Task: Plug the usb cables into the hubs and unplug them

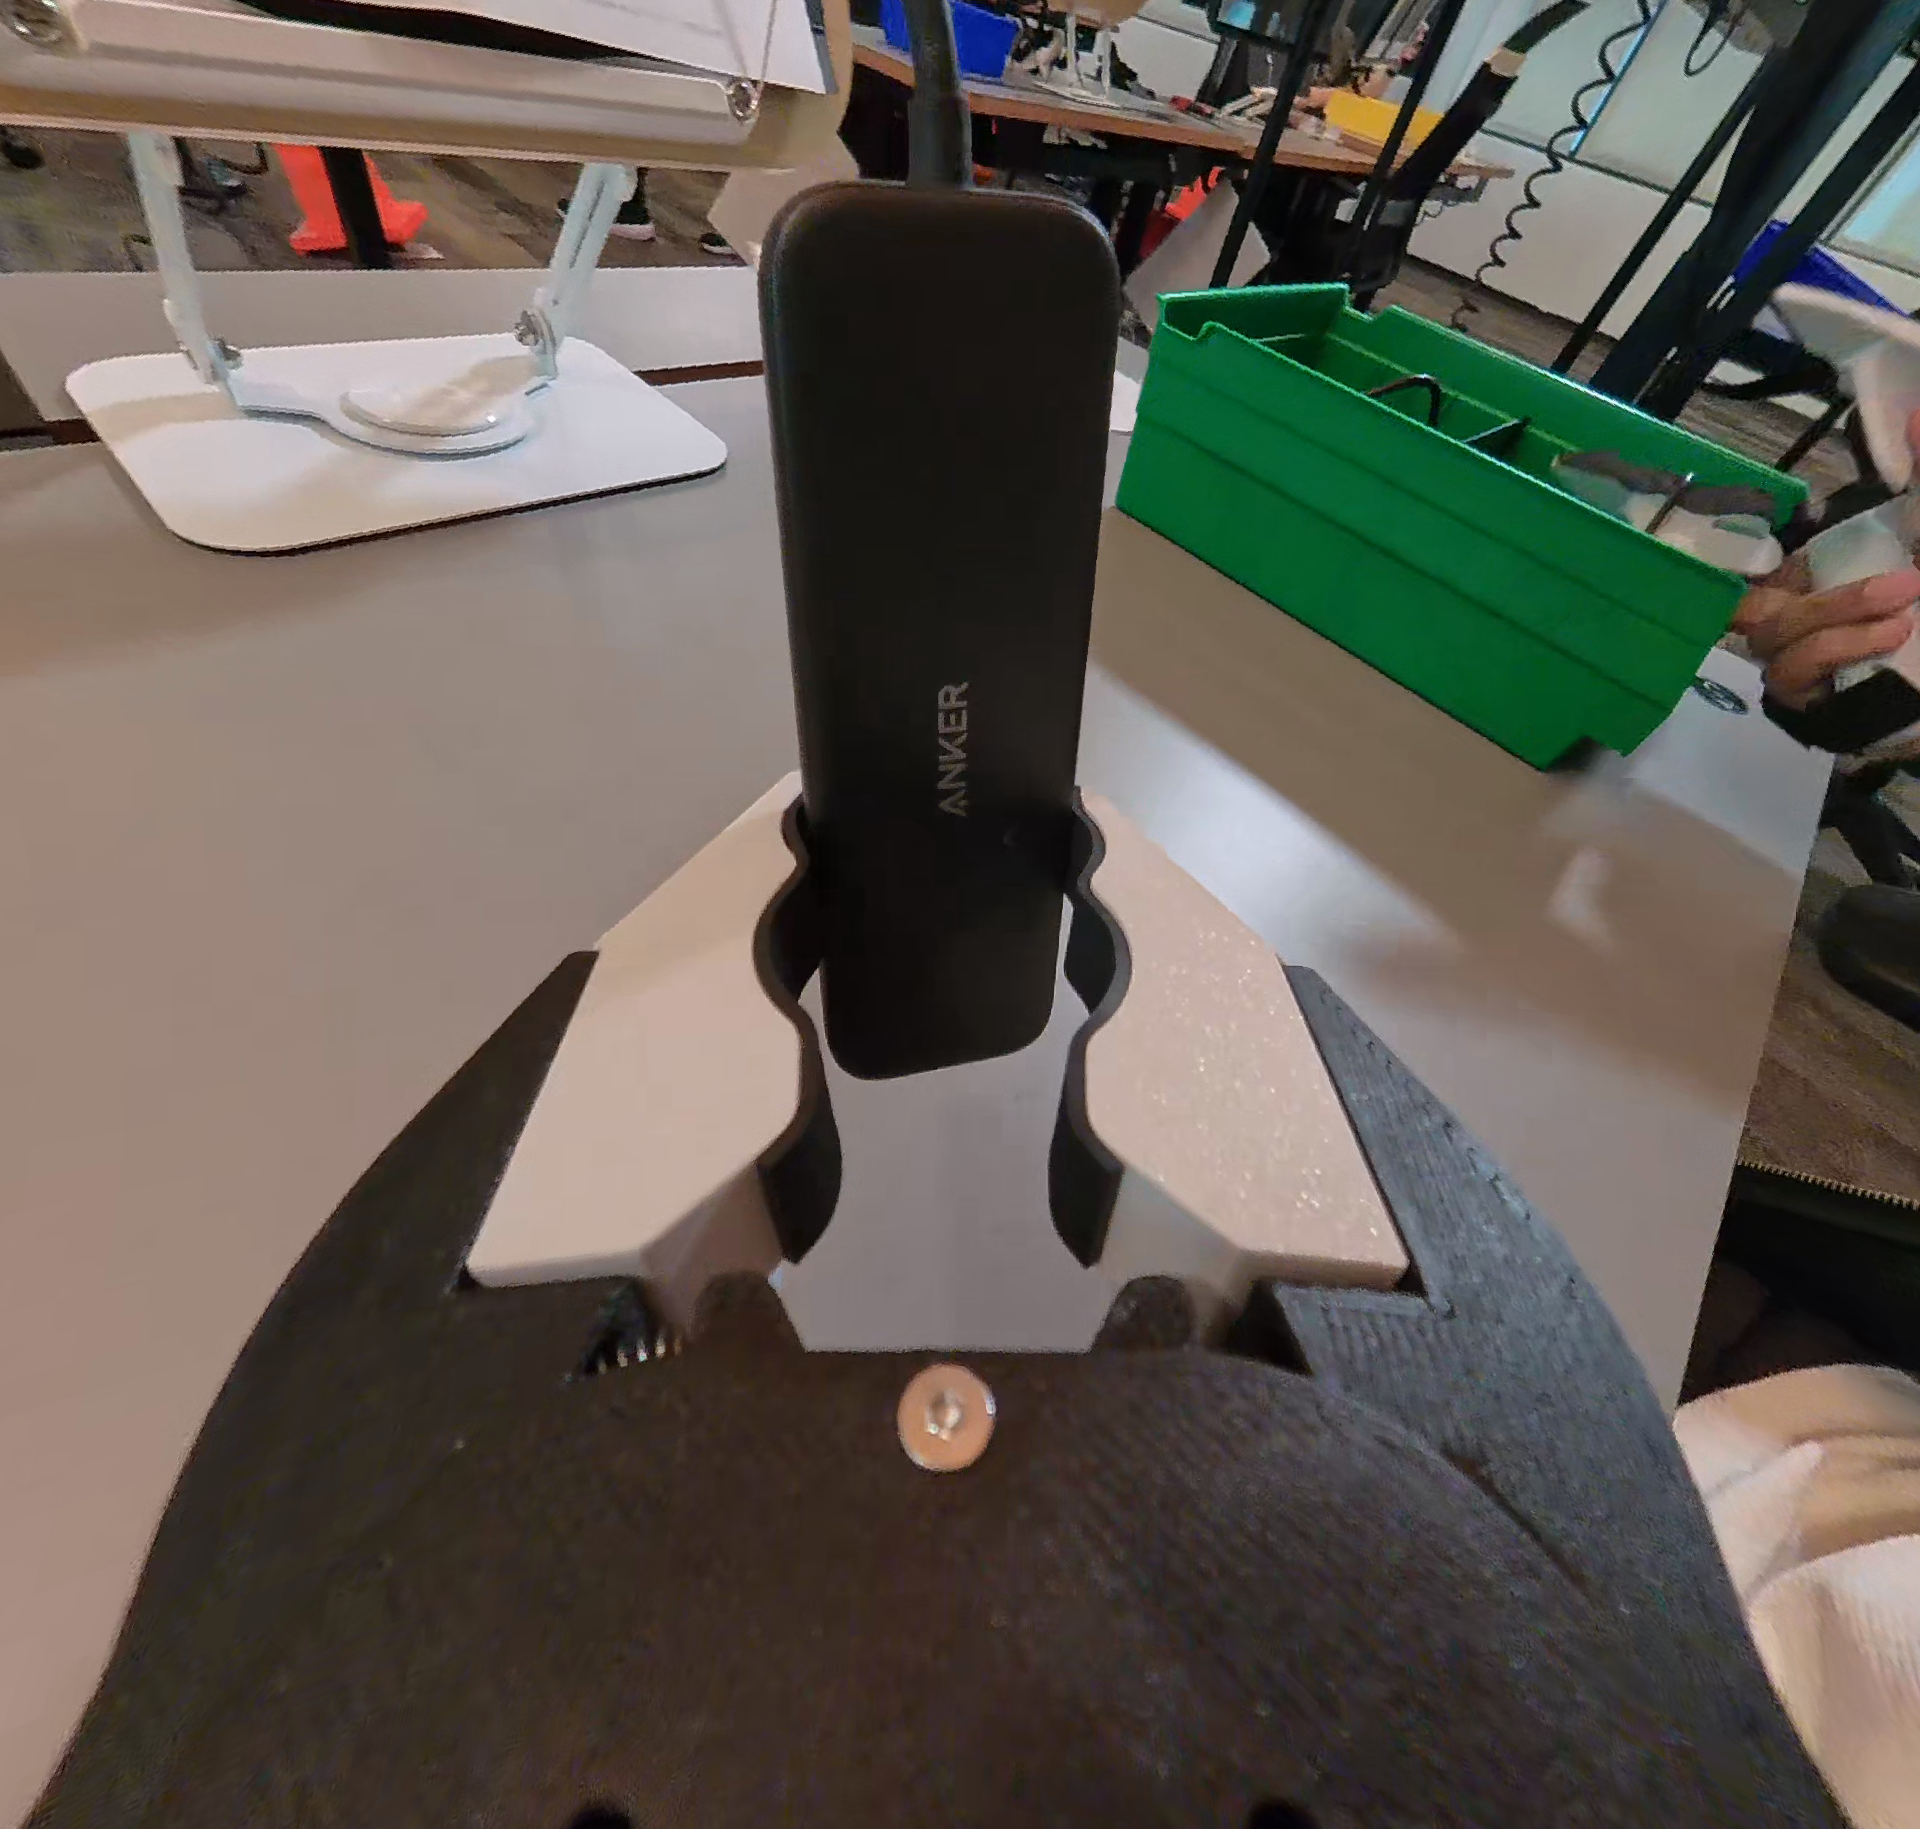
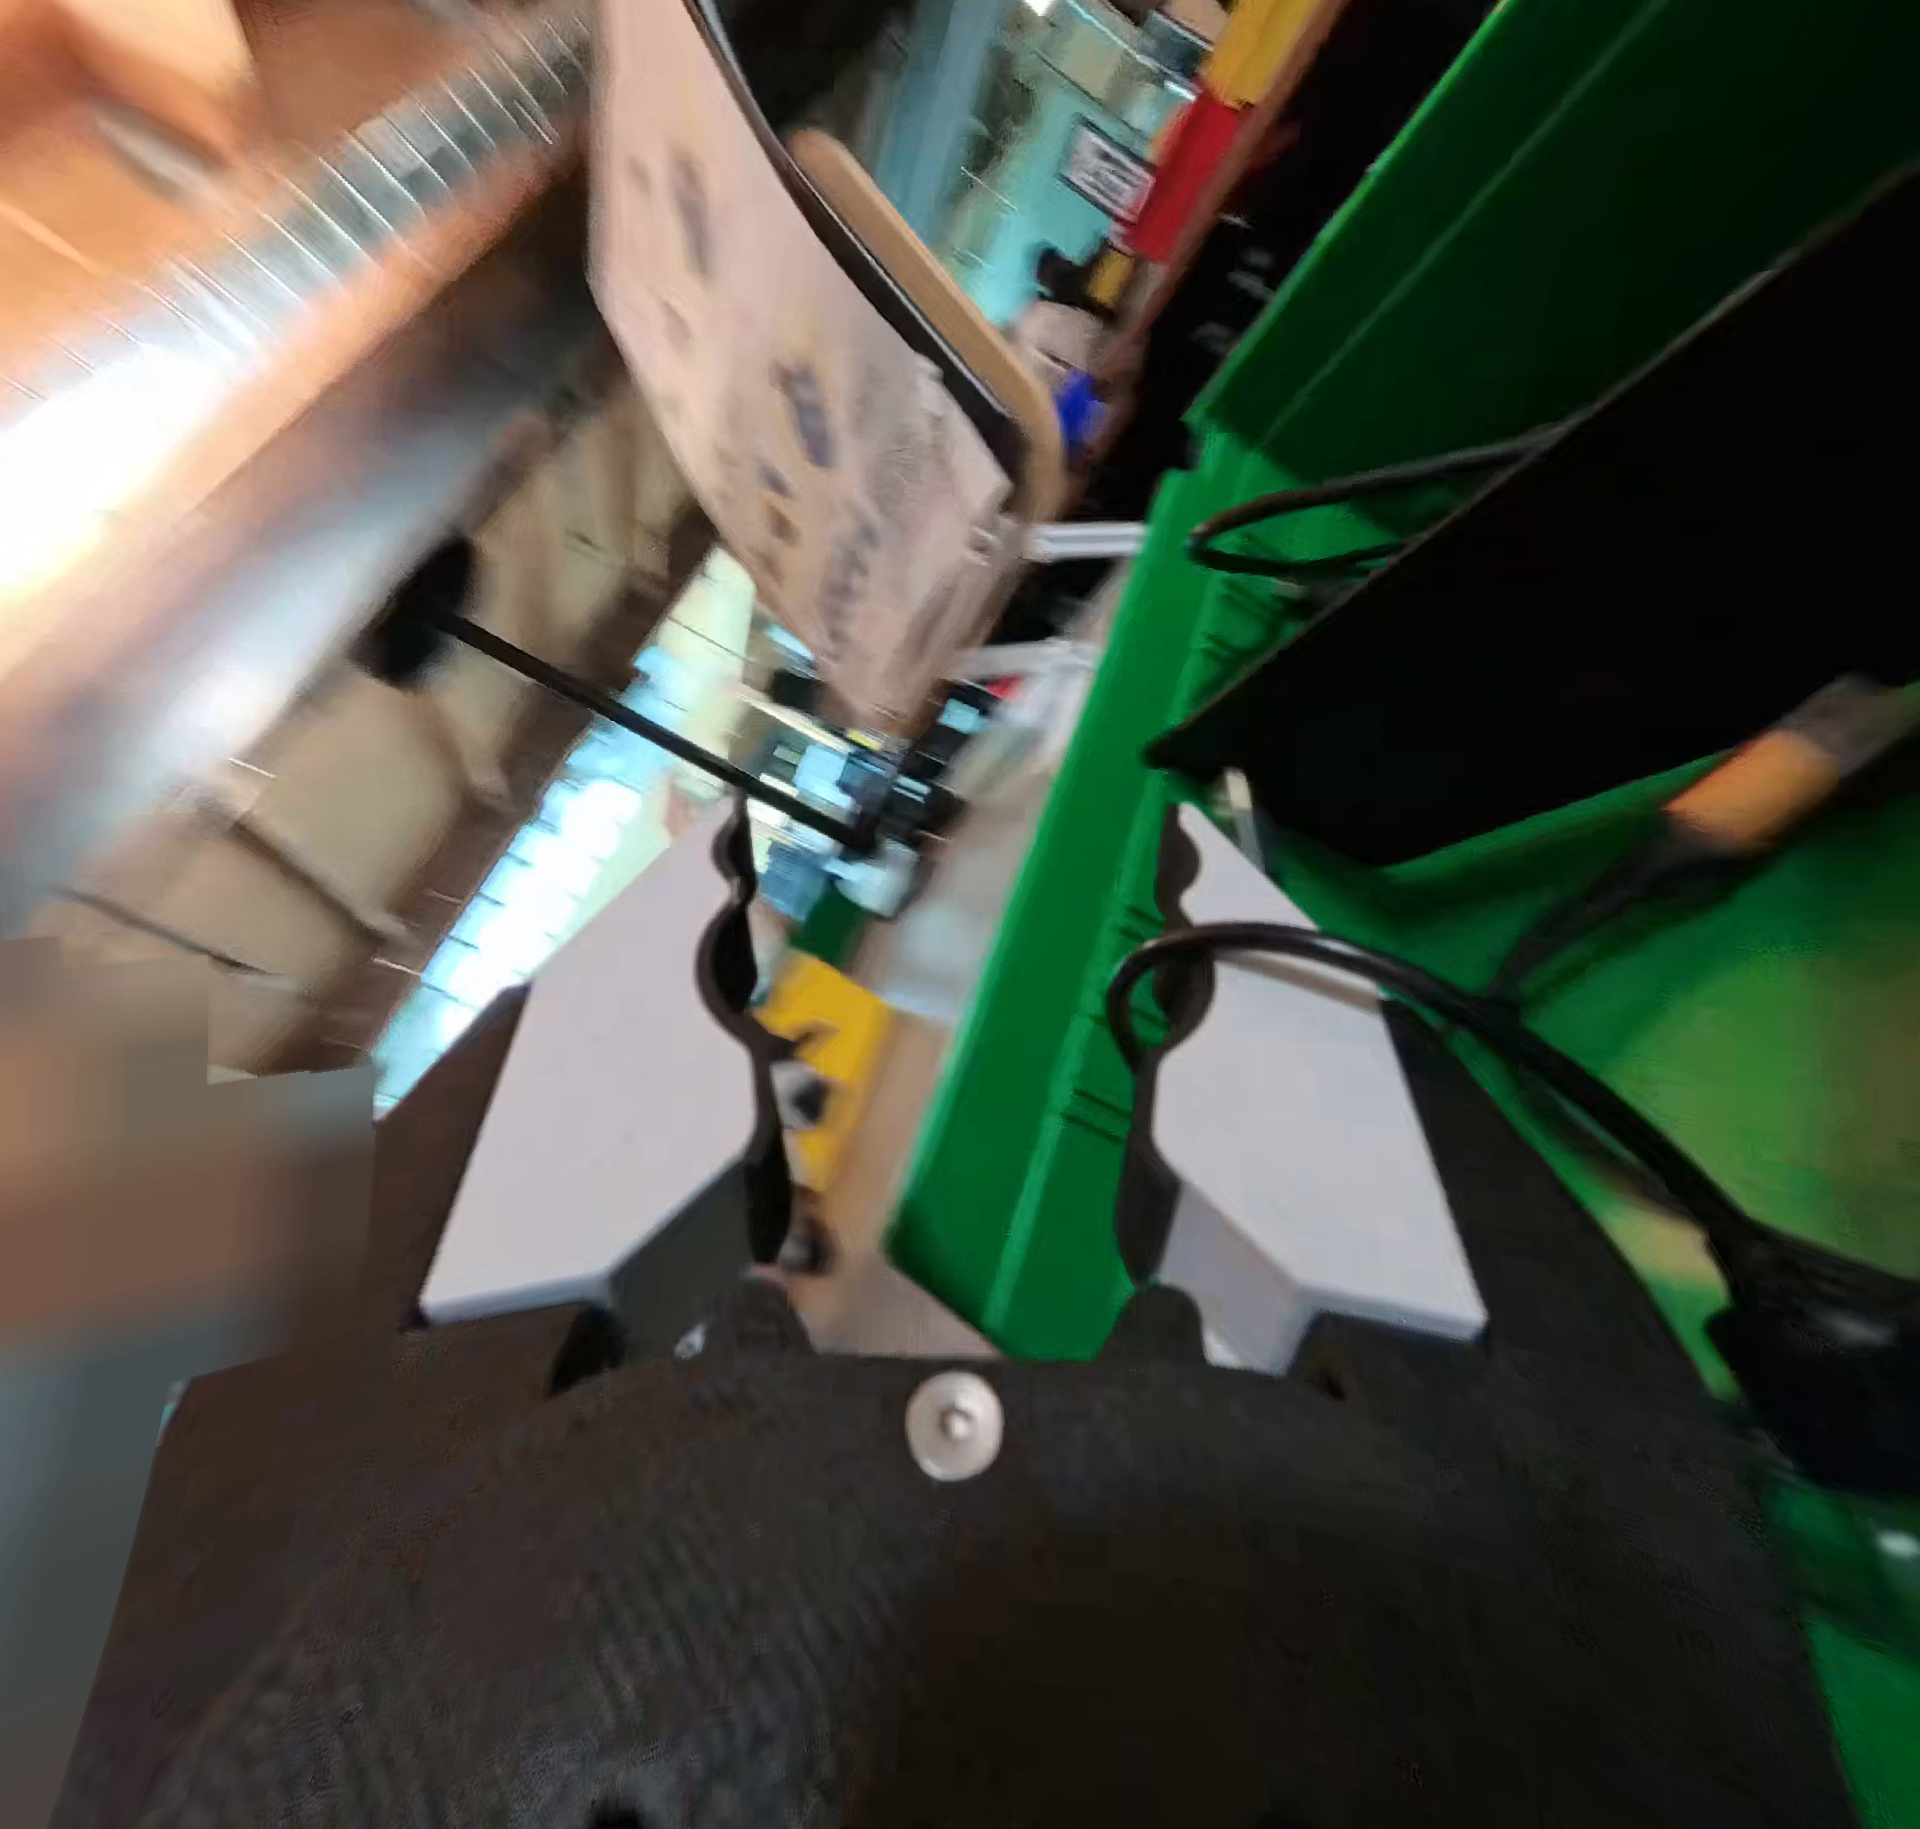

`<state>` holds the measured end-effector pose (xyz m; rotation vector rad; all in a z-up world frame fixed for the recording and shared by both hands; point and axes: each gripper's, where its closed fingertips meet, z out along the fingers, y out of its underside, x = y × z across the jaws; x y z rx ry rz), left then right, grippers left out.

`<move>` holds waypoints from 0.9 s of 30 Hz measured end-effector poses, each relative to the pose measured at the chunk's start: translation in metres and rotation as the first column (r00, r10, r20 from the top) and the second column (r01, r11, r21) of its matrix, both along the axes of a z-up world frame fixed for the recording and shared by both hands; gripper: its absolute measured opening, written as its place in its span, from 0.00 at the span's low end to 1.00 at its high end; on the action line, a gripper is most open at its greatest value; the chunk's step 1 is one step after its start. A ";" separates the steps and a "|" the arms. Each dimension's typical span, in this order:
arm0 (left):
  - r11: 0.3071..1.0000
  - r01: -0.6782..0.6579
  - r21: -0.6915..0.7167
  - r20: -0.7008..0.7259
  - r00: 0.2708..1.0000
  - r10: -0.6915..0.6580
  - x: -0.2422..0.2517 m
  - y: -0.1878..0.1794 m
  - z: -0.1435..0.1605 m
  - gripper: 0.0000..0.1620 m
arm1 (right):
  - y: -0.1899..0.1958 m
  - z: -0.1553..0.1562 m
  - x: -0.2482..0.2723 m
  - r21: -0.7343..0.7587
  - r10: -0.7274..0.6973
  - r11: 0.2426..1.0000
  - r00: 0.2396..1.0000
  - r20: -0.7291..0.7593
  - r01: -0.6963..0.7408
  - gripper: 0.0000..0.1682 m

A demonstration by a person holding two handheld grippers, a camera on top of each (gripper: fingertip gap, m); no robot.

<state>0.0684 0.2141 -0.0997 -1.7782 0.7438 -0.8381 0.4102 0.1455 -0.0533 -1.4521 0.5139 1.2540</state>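
Observation:
My left gripper (image 1: 935,823) is shut on a black USB hub (image 1: 935,532) and holds it upright above the grey table (image 1: 364,792). The hub's thick black cable (image 1: 935,54) runs off the top of the view. My right gripper (image 2: 956,834) is open and empty, tilted at the wall of a green bin (image 2: 1039,1052). Thin black cables (image 2: 1299,948) lie inside the bin, beside the right finger. The right wrist view is motion-blurred. In the left wrist view the right gripper (image 1: 1673,512), held by a hand, is at the right end of the green bin (image 1: 1403,532).
A white stand (image 1: 395,439) carrying a board with papers is at the back left of the table. The table's right edge (image 1: 1766,948) drops off below the bin. Other desks with coloured bins are in the background.

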 end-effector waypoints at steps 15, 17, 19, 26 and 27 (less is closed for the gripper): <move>0.990 0.137 0.031 -0.101 0.986 -0.133 0.040 -0.018 -0.009 0.27 | -0.062 -0.032 0.036 -0.383 0.150 0.898 0.669 0.728 0.216 0.42; 0.988 0.147 0.045 -0.125 0.982 -0.141 0.044 -0.020 -0.010 0.27 | -0.074 -0.032 0.044 -0.405 0.194 0.868 0.554 0.810 0.288 0.44; 0.986 0.157 0.054 -0.142 0.979 -0.148 0.048 -0.024 -0.010 0.27 | -0.074 -0.027 0.049 -0.356 0.164 0.875 0.491 0.855 0.328 0.43; 0.981 0.183 0.069 -0.187 0.968 -0.168 0.059 -0.037 -0.004 0.27 | -0.077 0.005 0.035 -0.167 -0.008 0.943 0.518 0.856 0.289 0.42; 0.984 0.168 0.052 -0.204 0.967 -0.154 0.061 -0.039 -0.002 0.27 | -0.080 0.015 0.025 -0.111 -0.050 0.960 0.551 0.833 0.257 0.42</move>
